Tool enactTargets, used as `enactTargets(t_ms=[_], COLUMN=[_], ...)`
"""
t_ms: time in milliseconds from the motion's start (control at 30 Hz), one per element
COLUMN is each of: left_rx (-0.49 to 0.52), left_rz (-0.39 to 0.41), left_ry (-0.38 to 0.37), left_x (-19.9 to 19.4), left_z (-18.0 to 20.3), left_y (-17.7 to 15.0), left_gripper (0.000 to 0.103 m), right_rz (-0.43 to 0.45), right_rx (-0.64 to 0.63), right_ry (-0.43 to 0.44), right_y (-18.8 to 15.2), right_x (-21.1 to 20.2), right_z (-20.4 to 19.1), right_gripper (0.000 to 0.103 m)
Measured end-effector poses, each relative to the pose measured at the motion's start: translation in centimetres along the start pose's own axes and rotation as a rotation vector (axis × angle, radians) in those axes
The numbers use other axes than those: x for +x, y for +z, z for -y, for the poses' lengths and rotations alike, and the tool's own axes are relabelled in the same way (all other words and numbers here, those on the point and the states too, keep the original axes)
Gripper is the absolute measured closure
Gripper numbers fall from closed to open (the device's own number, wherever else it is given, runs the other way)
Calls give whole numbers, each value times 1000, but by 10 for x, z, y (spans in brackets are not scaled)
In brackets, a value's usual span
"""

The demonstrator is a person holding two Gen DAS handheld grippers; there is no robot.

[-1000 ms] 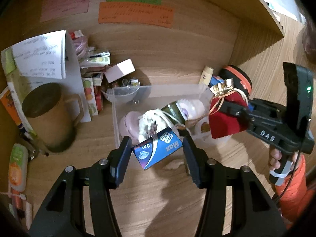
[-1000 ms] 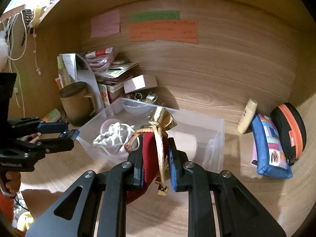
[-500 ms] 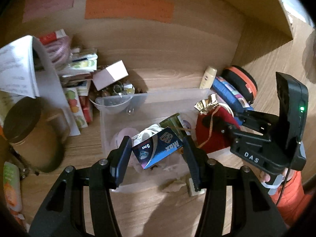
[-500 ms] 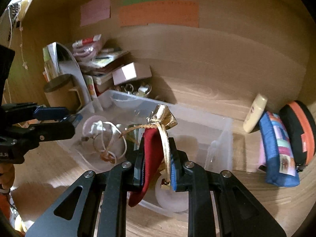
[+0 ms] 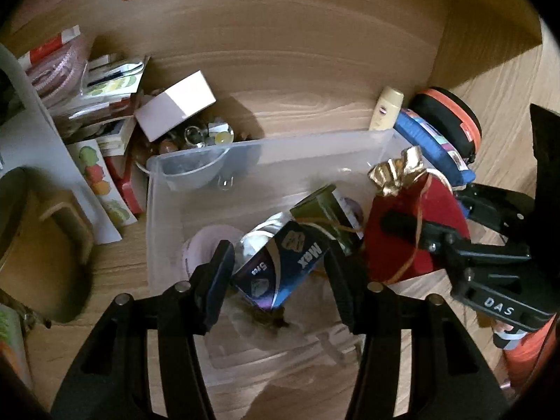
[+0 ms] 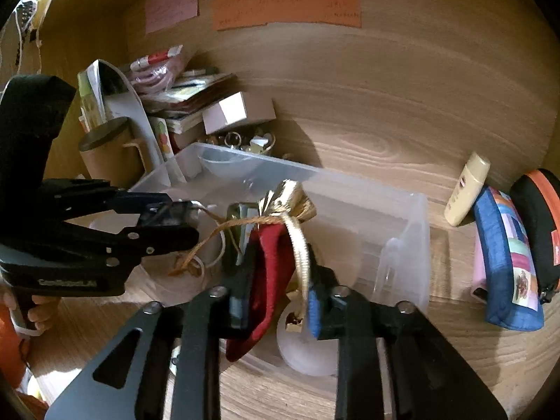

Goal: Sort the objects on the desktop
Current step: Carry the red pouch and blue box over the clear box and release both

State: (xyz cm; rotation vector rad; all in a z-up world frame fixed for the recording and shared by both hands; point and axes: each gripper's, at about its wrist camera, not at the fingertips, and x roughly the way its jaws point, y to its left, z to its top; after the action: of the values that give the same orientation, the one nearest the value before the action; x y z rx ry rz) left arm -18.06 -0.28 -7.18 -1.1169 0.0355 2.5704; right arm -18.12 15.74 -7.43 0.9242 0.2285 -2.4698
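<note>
Both grippers are loaded and parked over the clear plastic storage bin [image 5: 154,189] that fills the middle of both views. The left gripper [image 5: 280,262] is clamped on a small blue foil packet with "Max" printed on it [image 5: 280,266], held slantwise across the jaws, low end toward the lower left of the frame, high end toward the right. It hangs right above the bin's open middle, so for that one the drop direction looks like straight down.

The right gripper [image 6: 276,280] is squeezed on a dark red velvet pouch with a gold ruffled top and gold cord [image 6: 271,259]. The pouch stands roughly upright, gold end up, red body sticking down below the fingers. In the left wrist view it sits at the right side of the frame, over the bin's right-hand part, close beside the packet. The two tools are near each other, so releasing one at a time is probably the safer call.

The bin already holds a green-and-white box [image 5: 325,206], a pale pink round thing [image 5: 210,241] and some white stuff that's hard to make out.

The surface is a wood-grain desk [image 6: 385,147] inside a wooden nook, with sticky notes at the top of the frame, a paper-and-box pile at upper left, and a blue zip pouch [image 6: 504,262] at the right edge.
</note>
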Motion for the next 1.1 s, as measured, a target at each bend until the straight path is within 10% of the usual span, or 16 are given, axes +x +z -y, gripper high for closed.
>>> enactTargets(t_ms=[467,1100], left_rx=[42,41], left_rz=[31,135], left_ry=[35,69], left_x=[-3,-59], left_z=[5,10], left_y=[-5,-13], left_gripper=[43,26], right_rz=[44,103], right_rx=[4,6], right_ry=[-65,-130], right_y=[0,4], right_x=[-12,-62], right_z=[1,-5], right_gripper=[20,15])
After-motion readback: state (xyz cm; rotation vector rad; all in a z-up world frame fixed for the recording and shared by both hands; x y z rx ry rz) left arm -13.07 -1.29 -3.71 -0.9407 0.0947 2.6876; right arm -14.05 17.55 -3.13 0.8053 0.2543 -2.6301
